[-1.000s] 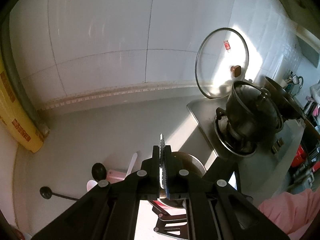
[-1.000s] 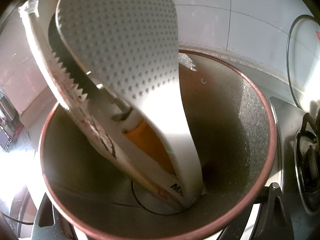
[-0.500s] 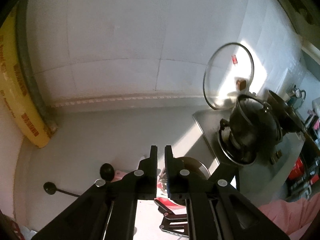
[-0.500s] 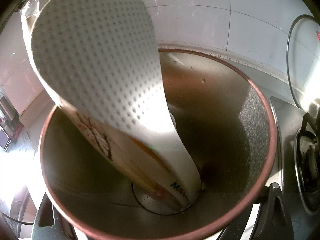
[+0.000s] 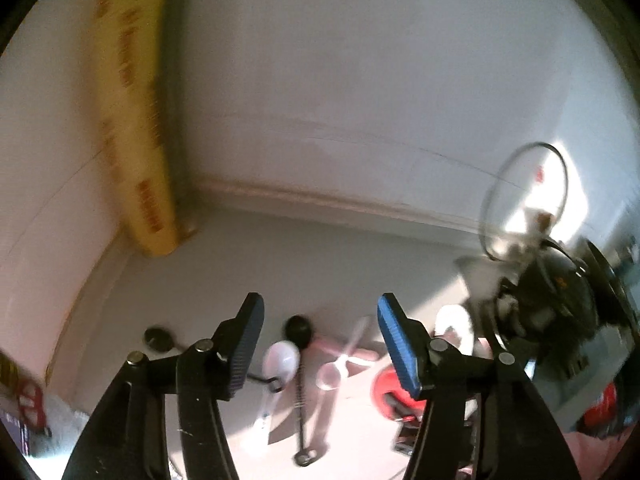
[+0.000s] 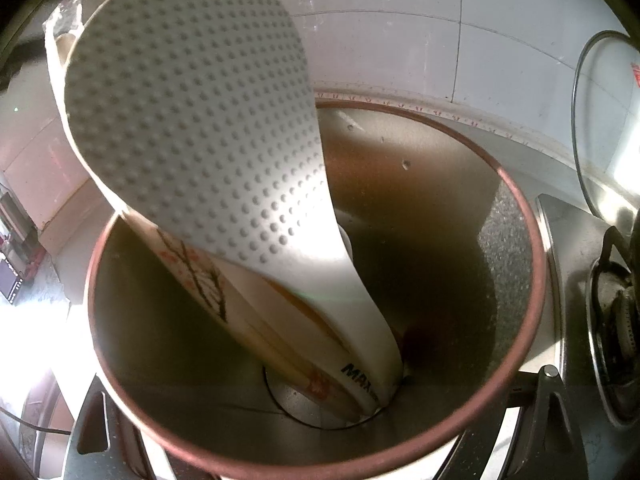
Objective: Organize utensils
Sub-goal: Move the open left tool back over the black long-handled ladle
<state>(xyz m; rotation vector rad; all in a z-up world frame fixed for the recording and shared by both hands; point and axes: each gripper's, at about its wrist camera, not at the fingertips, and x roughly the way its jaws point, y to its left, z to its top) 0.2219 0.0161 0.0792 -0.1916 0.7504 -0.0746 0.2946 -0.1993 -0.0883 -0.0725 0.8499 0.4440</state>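
The loose utensils lie on the grey counter [image 5: 360, 248] just ahead of and below the left gripper [image 5: 318, 344], framed in the gap between its two blue-padded fingers [image 5: 246, 350]: a white plastic spoon [image 5: 280, 360] with its bowl toward the wall and its handle running back toward the camera, a black-headed ladle [image 5: 299, 334] just beside it on much the same axis, and a clear spoon [image 5: 340, 364] lying aslant to their right. A second black ladle head [image 5: 158, 338] sits apart to the left. The left gripper's jaws are opening with nothing between them, so this hand seems the one placed for the next pick; a grasp across a handle looks easiest. The right gripper [image 6: 320, 432] sits against the pink-rimmed holder cup [image 6: 516, 280], seemingly gripping it, though pad contact is not plain. Inside stand a dimpled white rice paddle [image 6: 200, 120] and a flower-printed utensil [image 6: 200, 276], leaning left.
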